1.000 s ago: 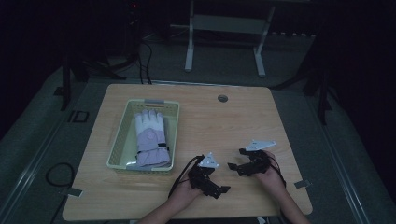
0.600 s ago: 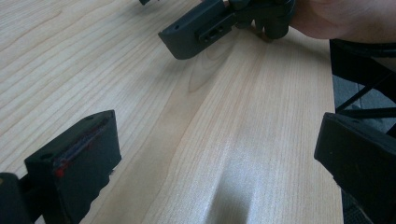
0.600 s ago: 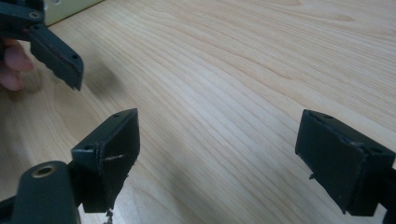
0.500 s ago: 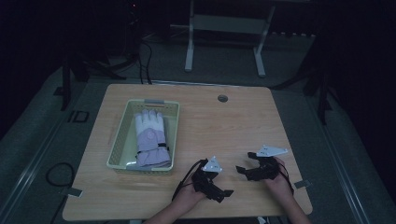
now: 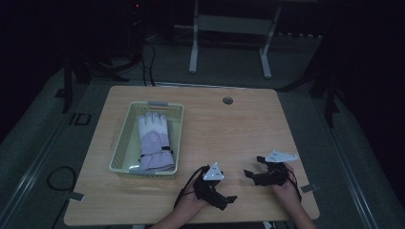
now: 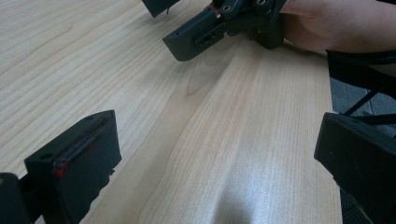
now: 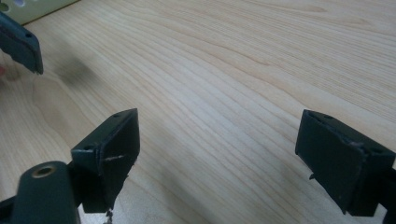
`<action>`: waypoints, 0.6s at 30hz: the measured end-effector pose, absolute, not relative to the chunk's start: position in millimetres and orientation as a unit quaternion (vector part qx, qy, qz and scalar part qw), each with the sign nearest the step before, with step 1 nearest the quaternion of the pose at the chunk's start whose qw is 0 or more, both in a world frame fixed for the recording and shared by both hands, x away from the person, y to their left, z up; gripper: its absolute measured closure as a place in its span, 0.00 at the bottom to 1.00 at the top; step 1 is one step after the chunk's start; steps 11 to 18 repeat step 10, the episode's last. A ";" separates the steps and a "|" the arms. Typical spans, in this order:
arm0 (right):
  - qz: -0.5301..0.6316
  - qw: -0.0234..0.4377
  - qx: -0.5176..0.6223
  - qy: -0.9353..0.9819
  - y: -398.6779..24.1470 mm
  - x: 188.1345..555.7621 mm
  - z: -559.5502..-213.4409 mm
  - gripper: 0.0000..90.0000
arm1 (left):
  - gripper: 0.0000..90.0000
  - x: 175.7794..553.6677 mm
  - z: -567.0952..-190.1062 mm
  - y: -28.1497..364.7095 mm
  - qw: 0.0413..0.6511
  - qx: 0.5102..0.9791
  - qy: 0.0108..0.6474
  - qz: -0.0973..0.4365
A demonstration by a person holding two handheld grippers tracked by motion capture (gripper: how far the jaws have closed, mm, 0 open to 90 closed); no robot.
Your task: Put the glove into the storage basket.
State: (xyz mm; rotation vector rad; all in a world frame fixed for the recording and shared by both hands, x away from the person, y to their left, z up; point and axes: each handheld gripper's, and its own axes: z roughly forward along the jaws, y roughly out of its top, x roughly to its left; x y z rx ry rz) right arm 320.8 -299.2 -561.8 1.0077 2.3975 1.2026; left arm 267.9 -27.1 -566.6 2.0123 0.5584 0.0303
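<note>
Both grippers, left gripper [image 5: 228,199] and right gripper [image 5: 248,173], have drawn back toward 6 o'clock with jaws apart, so reaching again for the glove [image 5: 154,140] in the basket [image 5: 122,143] at 10 o'clock risks knocking its rim.

Room dim, far part near black. Light wooden table [image 5: 248,129], rounded corners, round cable port [image 5: 228,100] near far edge. Grey carpet floor [image 5: 363,157] around table. White metal frame legs [image 5: 229,47] on floor beyond far edge. Dark stands [image 5: 69,81] at left and right. Black cable loop [image 5: 59,174] on floor, near left. Tape tabs [image 5: 71,195] at near table corners.
</note>
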 end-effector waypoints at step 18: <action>0.416 0.143 0.367 0.820 -302.6 323.4 -561.7 0.16 | 0.01 267.9 -569.6 -28.0 0.501 0.834 0.232 0.005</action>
